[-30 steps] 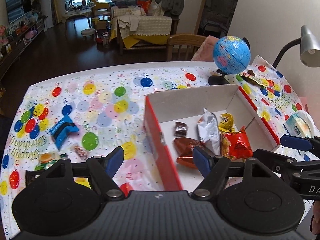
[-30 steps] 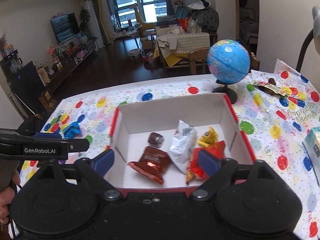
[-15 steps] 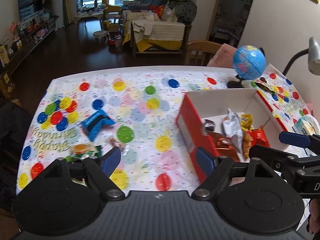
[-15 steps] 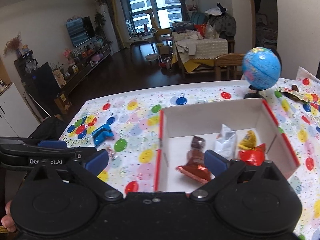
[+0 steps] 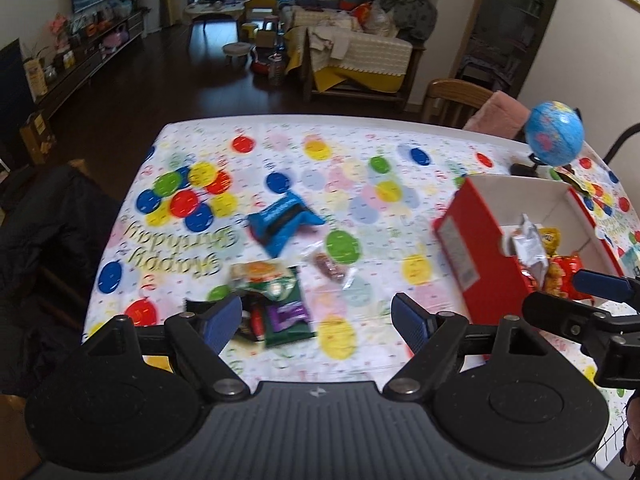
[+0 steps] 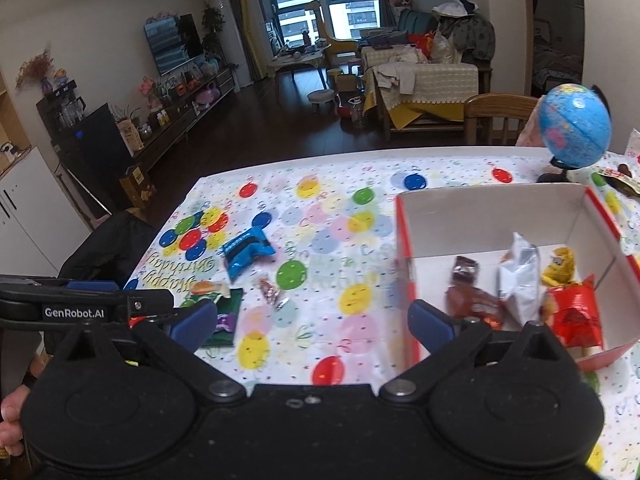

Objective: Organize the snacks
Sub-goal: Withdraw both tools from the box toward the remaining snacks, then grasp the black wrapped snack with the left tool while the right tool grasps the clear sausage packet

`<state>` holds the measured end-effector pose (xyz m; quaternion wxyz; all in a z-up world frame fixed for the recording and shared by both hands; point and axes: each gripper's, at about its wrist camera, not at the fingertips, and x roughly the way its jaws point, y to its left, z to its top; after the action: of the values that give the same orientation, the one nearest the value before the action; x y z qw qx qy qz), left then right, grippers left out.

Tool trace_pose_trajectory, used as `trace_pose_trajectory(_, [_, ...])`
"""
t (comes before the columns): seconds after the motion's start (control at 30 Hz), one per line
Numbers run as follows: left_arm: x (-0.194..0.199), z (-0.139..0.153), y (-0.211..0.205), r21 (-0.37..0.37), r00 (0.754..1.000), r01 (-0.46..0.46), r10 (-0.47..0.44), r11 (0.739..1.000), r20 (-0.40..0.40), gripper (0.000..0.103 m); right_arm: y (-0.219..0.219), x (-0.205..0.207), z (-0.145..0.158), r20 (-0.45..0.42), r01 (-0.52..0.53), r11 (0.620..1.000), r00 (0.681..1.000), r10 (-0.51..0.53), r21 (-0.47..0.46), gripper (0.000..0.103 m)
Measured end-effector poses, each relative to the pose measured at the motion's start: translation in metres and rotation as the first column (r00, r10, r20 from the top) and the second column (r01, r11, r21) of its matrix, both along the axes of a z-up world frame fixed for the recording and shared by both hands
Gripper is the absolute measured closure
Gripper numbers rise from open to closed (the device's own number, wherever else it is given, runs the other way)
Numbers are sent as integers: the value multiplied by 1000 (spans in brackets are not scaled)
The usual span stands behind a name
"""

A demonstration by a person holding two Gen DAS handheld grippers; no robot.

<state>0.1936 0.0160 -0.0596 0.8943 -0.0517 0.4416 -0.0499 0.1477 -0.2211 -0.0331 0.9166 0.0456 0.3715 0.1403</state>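
We see a table covered with a birthday tablecloth (image 5: 360, 168) printed with coloured balloons, and beyond it a living room with dark wood flooring, a draped sofa (image 6: 424, 76), a television (image 6: 172, 44) and a big window. Our left gripper (image 5: 318, 320) hovers with fingers spread wide and empty above loose snacks: a blue packet (image 5: 282, 222), a small clear-wrapped sweet (image 5: 330, 266) and a green packet (image 5: 280, 300) (blurred, so its print is unreadable). Our right gripper (image 6: 312, 322) is likewise spread and holds nothing. To the right stands the red box (image 6: 404, 240), white inside, holding a brown packet (image 6: 474, 306), a silver bag (image 6: 520, 276), a yellow packet (image 6: 560, 266) and a red packet (image 6: 574, 314). A globe (image 6: 574, 126) stands behind the box.
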Motion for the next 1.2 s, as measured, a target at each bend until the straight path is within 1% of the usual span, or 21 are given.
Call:
trace_pose_trajectory(0.17, [5, -12, 25, -1, 999, -32, 32, 999, -24, 21, 24, 7, -8, -9, -24, 999, 1000, 24, -22, 2])
trace_pose_trajectory(0.3, [10, -25, 41, 8, 998, -52, 53, 999, -45, 21, 40, 18, -18, -20, -51, 997, 999, 50, -55, 4])
trace_pose_trajectory(0.57, [29, -59, 67, 7, 987, -110, 110, 994, -120, 21, 60, 48, -45, -79, -92, 991, 993, 85, -95, 9])
trace_pose_trajectory(0.77, [42, -84, 71, 16, 977, -121, 122, 993, -174, 21, 71, 68, -65, -115, -150, 981, 984, 136, -121, 17])
trace_pose_trajectory(0.9, [50, -97, 68, 20, 973, -117, 118, 993, -198, 21, 78, 82, -76, -126, -191, 971, 977, 174, -143, 25])
trace_pose_trajectory(0.97, [55, -103, 66, 31, 971, -115, 119, 993, -208, 21, 81, 91, -80, -130, -210, 966, 973, 191, -152, 25])
trace_pose_trajectory(1.07, [62, -110, 65, 31, 967, -120, 124, 992, -224, 21, 87, 104, -90, -140, -232, 957, 968, 210, -173, 29])
trace_pose_trajectory(1.2, [69, -116, 66, 18, 960, -135, 135, 991, -245, 21, 96, 119, -102, -159, -255, 947, 961, 225, -196, 37])
